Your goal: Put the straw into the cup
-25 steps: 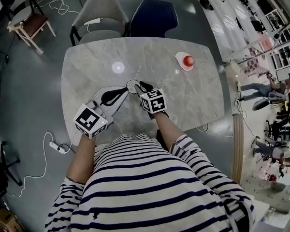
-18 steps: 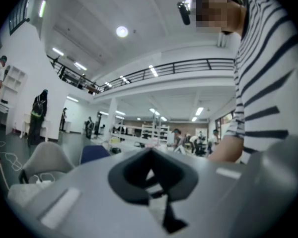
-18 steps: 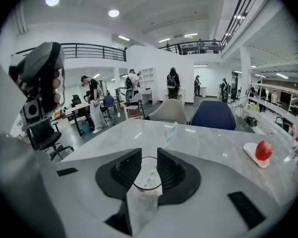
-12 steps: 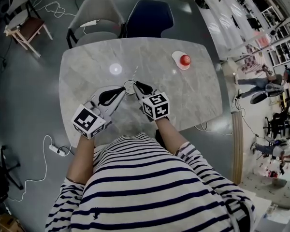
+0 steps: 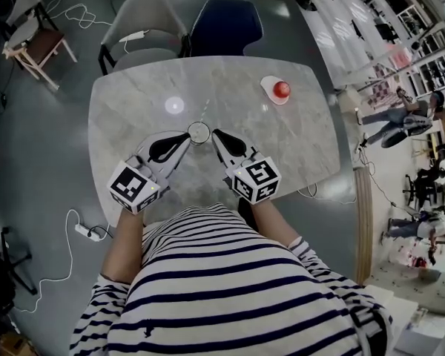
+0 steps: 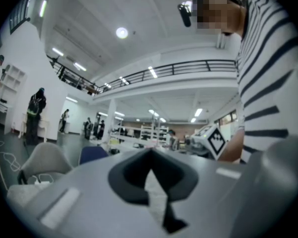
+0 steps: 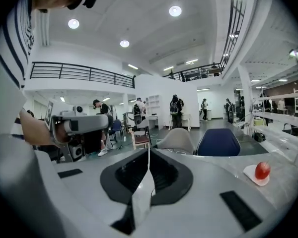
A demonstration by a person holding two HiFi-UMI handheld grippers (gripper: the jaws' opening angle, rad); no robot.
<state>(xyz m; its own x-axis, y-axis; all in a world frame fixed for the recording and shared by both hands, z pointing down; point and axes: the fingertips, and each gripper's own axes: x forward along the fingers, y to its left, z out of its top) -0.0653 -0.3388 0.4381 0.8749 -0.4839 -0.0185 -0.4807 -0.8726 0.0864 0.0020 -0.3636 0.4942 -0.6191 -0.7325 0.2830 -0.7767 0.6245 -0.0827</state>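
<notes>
1. Since a second ago my right gripper [image 5: 216,133] has drawn back toward me and swung out to my right. Its tips were at the cup [image 5: 199,132] and now sit just beside the cup's right side.
2. My left gripper [image 5: 188,135] has kept its place, with its tips at the cup's left side. I cannot tell whether they touch the cup.
3. My right jaws are closed tip to tip and hold nothing. Behind the tips, only the table [image 5: 297,147] shows through the narrow gap.
4. My left jaws are the same: the tips meet, nothing is gripped, and a sliver of table shows behind them.
5. The straw [image 5: 206,111] is in the cup, just ahead of both pairs of tips and between them. Its lower end is inside the cup. Its upper end leans away from me and slightly toward my right gripper's side, so its long axis runs forward from the tips and not across them.
6. The cup stands mouth up on the table and holds the straw. I cannot make out whether anything else is inside.
7. Well beyond my right gripper and off to its right, a dish [image 5: 271,95] holds a red ball [image 5: 282,89].
</notes>
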